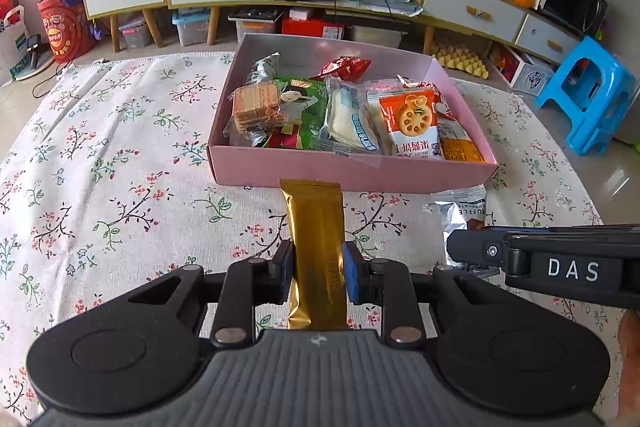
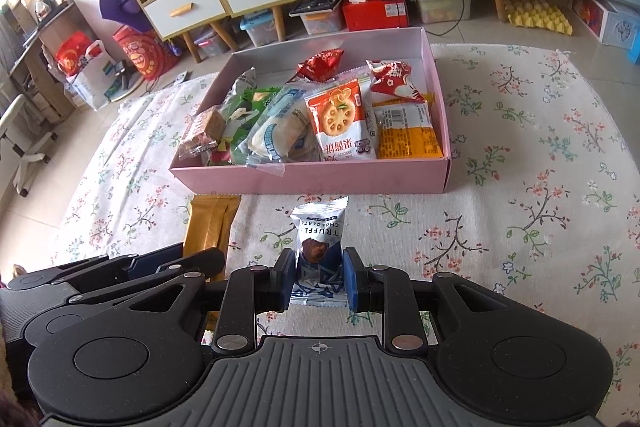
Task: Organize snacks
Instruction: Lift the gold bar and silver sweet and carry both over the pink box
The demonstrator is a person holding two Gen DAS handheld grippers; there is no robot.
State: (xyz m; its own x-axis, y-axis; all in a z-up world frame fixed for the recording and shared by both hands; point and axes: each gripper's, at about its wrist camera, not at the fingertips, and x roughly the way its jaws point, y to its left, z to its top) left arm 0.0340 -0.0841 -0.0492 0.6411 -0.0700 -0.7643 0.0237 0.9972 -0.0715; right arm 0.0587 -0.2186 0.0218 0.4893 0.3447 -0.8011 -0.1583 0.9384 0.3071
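Floral cloth (image 1: 120,167); hand-held grippers (image 1: 316,267) (image 2: 318,277) clamping packets.

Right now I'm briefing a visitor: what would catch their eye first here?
The pink box mid-table, crammed with bright snack packets. In front of it, the left gripper is shut on a gold packet, and the right gripper is shut on a truffle chocolate packet.

A floral tablecloth (image 2: 532,195) covers the table. At twelve o'clock sits a pink box (image 2: 320,177) of snacks — just before it, a gold sachet (image 1: 316,227) at ten o'clock of the truffle chocolate packet (image 2: 318,227).
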